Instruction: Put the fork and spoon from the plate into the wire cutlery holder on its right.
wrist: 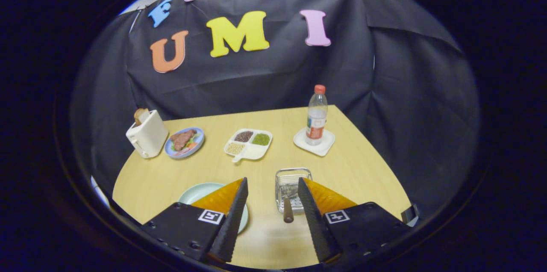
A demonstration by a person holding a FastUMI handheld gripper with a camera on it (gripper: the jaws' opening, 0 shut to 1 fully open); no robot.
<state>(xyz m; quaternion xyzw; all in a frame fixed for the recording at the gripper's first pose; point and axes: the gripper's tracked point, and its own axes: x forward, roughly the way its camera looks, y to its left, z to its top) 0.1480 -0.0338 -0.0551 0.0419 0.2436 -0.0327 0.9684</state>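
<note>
Above the table — gripper level, fingers wide apart, empty.

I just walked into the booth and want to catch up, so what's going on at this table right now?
A person is working a handheld gripper over a wooden table. Its fingers are open and hold nothing. Just ahead, between them, stands the wire holder with a brown utensil handle sticking out of it. The pale plate sits to its left, partly hidden behind a finger, so I can't tell if cutlery remains there.
</note>
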